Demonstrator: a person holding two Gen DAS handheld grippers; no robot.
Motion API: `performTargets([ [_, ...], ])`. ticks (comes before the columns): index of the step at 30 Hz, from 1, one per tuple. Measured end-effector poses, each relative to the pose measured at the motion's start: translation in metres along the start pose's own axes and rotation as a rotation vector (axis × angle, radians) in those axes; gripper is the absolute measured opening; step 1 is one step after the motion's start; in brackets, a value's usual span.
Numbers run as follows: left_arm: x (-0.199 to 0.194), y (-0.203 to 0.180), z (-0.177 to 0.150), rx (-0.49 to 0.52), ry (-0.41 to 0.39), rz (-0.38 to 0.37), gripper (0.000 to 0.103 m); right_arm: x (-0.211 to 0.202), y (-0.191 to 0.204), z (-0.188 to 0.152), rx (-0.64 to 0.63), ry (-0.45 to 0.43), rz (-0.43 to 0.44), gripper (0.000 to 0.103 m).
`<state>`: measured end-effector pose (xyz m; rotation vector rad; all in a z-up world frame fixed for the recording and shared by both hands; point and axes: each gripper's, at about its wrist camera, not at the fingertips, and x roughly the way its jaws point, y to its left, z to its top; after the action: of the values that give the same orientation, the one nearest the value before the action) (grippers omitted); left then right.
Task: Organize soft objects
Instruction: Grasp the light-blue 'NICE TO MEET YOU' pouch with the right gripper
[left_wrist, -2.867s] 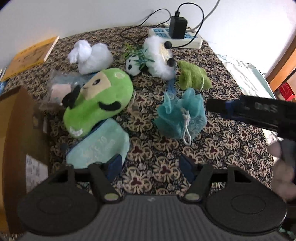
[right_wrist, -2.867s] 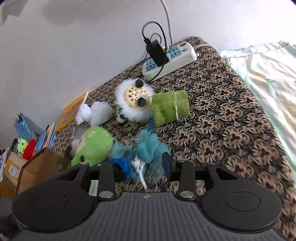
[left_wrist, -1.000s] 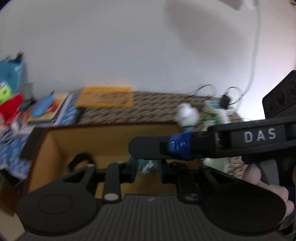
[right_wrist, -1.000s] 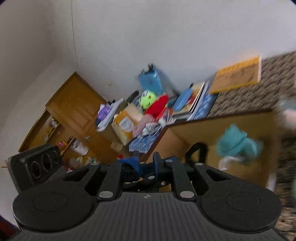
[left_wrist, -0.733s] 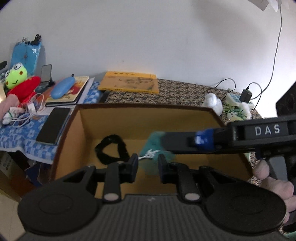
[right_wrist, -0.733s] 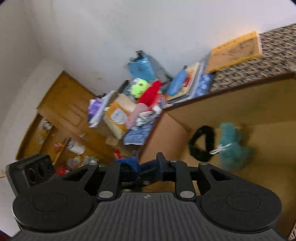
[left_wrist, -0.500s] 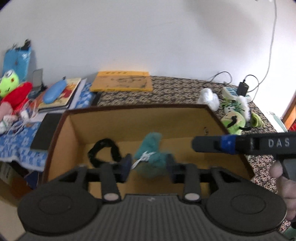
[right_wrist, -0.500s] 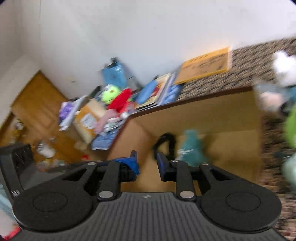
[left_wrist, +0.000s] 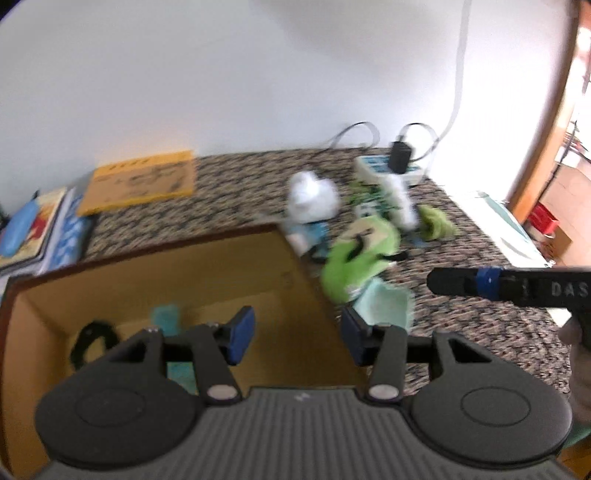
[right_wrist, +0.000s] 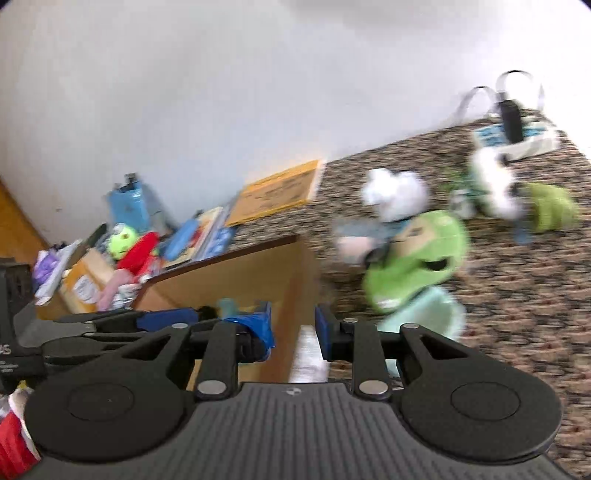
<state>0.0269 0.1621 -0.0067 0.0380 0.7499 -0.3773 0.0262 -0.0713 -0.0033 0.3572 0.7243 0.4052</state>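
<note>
A white wall is standing behind the patterned brown tabletop (left_wrist: 236, 206) you are working over, and an open cardboard box (left_wrist: 207, 266) is sitting at its near edge. Your left gripper (left_wrist: 297, 334) is hanging above the box's right wall, its jaws opening with nothing between them. The teal bath pouf (left_wrist: 165, 318) is lying inside the box beside a black strap (left_wrist: 94, 341). Your right gripper (right_wrist: 293, 332) is holding nothing, its jaws standing a narrow gap apart. Outside the box, the green plush (right_wrist: 417, 258) is resting on a mint pouch (right_wrist: 424, 314), with a white plush (right_wrist: 395, 194) and a green towel (right_wrist: 552, 210) well apart behind it.
</note>
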Motion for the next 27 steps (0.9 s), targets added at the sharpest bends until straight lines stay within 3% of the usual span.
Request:
performTargets([
  [5,0.012,-0.047,0.005,0.063,0.013,-0.062,0.052,-0.026,-0.045,0.018,-0.006,0.039,-0.058,0.009],
  [10,0.039,-0.091,-0.002,0.099,0.062,-0.072,0.054,-0.029,-0.093,0.029,0.038,0.097,-0.038,0.009],
  [17,0.088,-0.129,-0.026,0.126,0.136,0.047,0.056,-0.006,-0.141,0.023,0.119,0.165,0.011,0.013],
  [27,0.144,-0.133,-0.033,0.081,0.178,0.211,0.058,0.060,-0.168,0.015,0.152,0.269,0.120,0.013],
])
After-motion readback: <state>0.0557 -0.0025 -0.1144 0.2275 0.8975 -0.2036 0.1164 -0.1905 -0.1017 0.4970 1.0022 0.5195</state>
